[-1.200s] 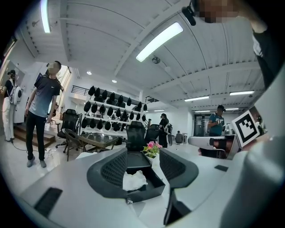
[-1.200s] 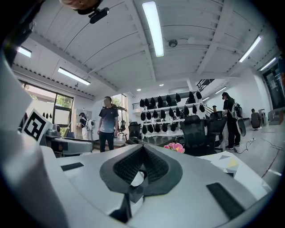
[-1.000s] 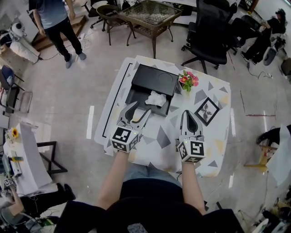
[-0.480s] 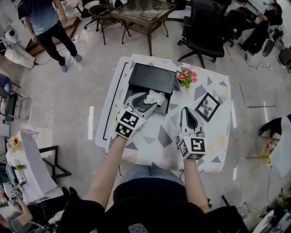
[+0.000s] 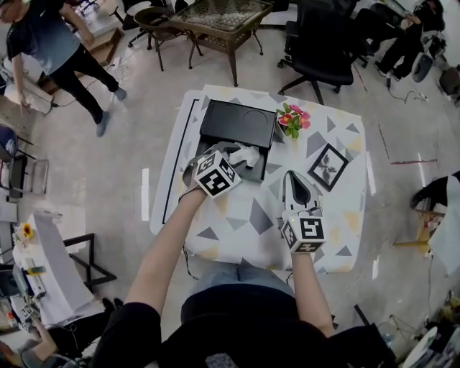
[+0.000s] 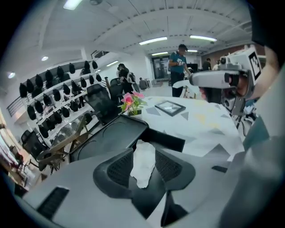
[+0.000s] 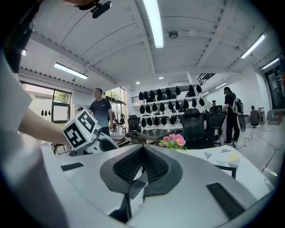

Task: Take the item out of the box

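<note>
A black box [image 5: 237, 123] lies open on the far left of the table, its lid folded back. A crumpled white item [image 5: 249, 153] rests in its near part. My left gripper [image 5: 236, 158] reaches into the box from the near side. In the left gripper view its jaws are closing with the white item [image 6: 143, 162] between the ribbed pads [image 6: 118, 169], which stand close beside it without clearly pressing. My right gripper [image 5: 294, 180] rests shut on the tablecloth to the right of the box, holding nothing; its jaws [image 7: 142, 149] meet at the tips.
A pot of pink flowers [image 5: 293, 121] stands just right of the box, and a framed picture [image 5: 327, 167] lies further right. The table [image 5: 330, 230] has a grey-and-yellow patterned cloth. A person [image 5: 50, 50], an office chair [image 5: 323, 50] and a glass table [image 5: 215, 18] stand beyond.
My left gripper has moved forward from the table's near edge into the box and its jaws have narrowed around the white item. The right gripper has stayed put.
</note>
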Action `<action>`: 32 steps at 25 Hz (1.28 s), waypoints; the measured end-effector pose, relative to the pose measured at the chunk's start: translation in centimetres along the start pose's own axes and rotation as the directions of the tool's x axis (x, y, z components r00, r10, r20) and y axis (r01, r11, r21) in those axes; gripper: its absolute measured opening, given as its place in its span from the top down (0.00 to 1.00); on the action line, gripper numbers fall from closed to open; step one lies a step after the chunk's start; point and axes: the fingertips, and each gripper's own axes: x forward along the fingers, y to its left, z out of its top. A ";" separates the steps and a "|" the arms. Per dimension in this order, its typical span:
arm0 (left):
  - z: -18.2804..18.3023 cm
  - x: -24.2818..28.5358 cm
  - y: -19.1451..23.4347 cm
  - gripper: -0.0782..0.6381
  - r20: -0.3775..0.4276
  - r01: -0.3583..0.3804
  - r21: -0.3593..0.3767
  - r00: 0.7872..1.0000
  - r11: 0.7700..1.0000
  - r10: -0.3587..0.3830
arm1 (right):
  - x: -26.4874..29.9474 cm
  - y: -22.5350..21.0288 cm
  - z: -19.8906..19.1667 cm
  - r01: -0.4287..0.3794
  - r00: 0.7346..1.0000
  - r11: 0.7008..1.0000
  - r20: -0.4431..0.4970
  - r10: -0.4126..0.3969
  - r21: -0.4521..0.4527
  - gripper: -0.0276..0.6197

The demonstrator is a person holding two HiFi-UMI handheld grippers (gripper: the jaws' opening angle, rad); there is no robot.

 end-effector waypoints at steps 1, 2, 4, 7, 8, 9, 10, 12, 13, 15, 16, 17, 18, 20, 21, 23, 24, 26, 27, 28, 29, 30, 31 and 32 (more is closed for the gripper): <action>-0.4 0.6 0.0 0.66 -0.036 0.013 0.030 0.999 0.999 -0.012 | 0.0 -0.1 -0.2 0.001 1.000 1.000 -0.005 -0.001 0.003 0.95; -0.7 1.2 0.0 0.67 -0.070 0.030 0.054 0.997 0.998 -0.026 | 0.1 -0.2 -0.4 0.003 1.000 1.000 -0.010 -0.002 0.006 0.95; -1.4 2.4 0.0 0.67 -0.129 0.069 0.085 0.990 0.994 -0.058 | 0.2 -0.3 -0.7 0.005 1.000 1.000 -0.018 -0.005 0.010 0.95; -2.0 3.7 -0.1 0.67 -0.189 0.120 0.106 0.977 0.987 -0.099 | 0.2 -0.6 -1.0 0.009 1.000 1.000 -0.030 -0.008 0.009 0.95; -2.2 4.0 -0.1 0.67 -0.208 0.135 0.113 0.972 0.984 -0.109 | 0.2 -0.7 -1.2 0.010 0.999 1.000 -0.033 -0.010 0.010 0.95; -2.4 4.3 -0.1 0.67 -0.228 0.146 0.122 0.967 0.982 -0.115 | 0.2 -0.9 -1.3 0.013 0.999 1.000 -0.036 -0.012 0.011 0.95; -2.7 4.6 0.0 0.68 -0.246 0.152 0.132 0.962 0.979 -0.117 | 0.2 -1.0 -1.4 0.016 0.999 1.000 -0.039 -0.015 0.013 0.95; -3.0 5.1 0.1 0.70 -0.273 0.160 0.145 0.955 0.976 -0.116 | 0.1 -1.3 -1.7 0.022 0.999 1.000 -0.045 -0.021 0.016 0.95; -3.1 5.3 0.2 0.71 -0.283 0.164 0.149 0.952 0.975 -0.117 | 0.0 -1.4 -1.8 0.024 0.999 1.000 -0.048 -0.023 0.018 0.95; -3.5 5.7 0.0 0.73 -0.306 0.178 0.155 0.944 0.972 -0.124 | -0.1 -1.6 -2.1 0.029 0.998 0.999 -0.053 -0.027 0.021 0.95; -3.7 5.8 -0.1 0.73 -0.322 0.188 0.161 0.938 0.969 -0.128 | -0.1 -1.6 -2.2 0.031 0.998 0.999 -0.056 -0.029 0.022 0.95; -4.0 6.0 -0.2 0.73 -0.338 0.196 0.170 0.932 0.966 -0.130 | -0.1 -1.7 -2.2 0.032 0.998 0.999 -0.058 -0.031 0.024 0.95; -4.3 6.1 -0.2 0.73 -0.349 0.202 0.178 0.928 0.963 -0.130 | -0.1 -1.7 -2.2 0.033 0.998 0.999 -0.060 -0.032 0.026 0.95; -4.4 6.2 -0.3 0.73 -0.358 0.210 0.184 0.924 0.960 -0.134 | -0.1 -1.6 -2.1 0.034 0.998 0.999 -0.062 -0.032 0.030 0.95; -4.5 6.3 -0.3 0.73 -0.361 0.215 0.184 0.922 0.959 -0.138 | -0.2 -1.7 -2.2 0.036 0.998 0.999 -0.062 -0.034 0.030 0.95; -4.4 6.3 -0.3 0.75 -0.369 0.225 0.195 0.919 0.955 -0.141 | -0.2 -1.8 -2.2 0.040 0.997 0.999 -0.063 -0.038 0.030 0.95; -4.4 6.4 -0.4 0.75 -0.372 0.228 0.206 0.918 0.952 -0.139 | -0.2 -1.7 -2.2 0.041 0.997 0.999 -0.064 -0.039 0.032 0.95; -4.5 6.5 -0.6 0.78 -0.380 0.229 0.243 0.917 0.943 -0.125 | -0.3 -1.8 -2.4 0.042 0.997 0.999 -0.065 -0.040 0.028 0.95; -4.5 6.5 -0.7 0.79 -0.383 0.227 0.262 0.917 0.938 -0.115 | -0.3 -1.8 -2.5 0.042 0.997 0.999 -0.066 -0.040 0.026 0.95; -4.6 6.6 -0.7 0.79 -0.385 0.225 0.277 0.917 0.934 -0.106 | -0.3 -1.8 -2.5 0.042 0.997 0.999 -0.066 -0.040 0.025 0.95; -4.6 6.6 -0.7 0.80 -0.385 0.224 0.287 0.917 0.931 -0.102 | -0.3 -1.8 -2.6 0.042 0.997 0.999 -0.067 -0.041 0.024 0.95; -4.5 6.6 -0.7 0.81 -0.385 0.224 0.291 0.918 0.930 -0.100 | -0.4 -1.8 -2.6 0.043 0.997 0.999 -0.067 -0.041 0.024 0.95; -4.5 6.6 -0.7 0.81 -0.383 0.224 0.294 0.918 0.929 -0.100 | -0.4 -1.7 -2.6 0.044 0.997 0.999 -0.067 -0.042 0.023 0.95; -4.5 6.5 -0.7 0.82 -0.381 0.223 0.297 0.919 0.929 -0.099 | -0.5 -1.7 -2.6 0.045 0.997 0.999 -0.067 -0.043 0.023 0.95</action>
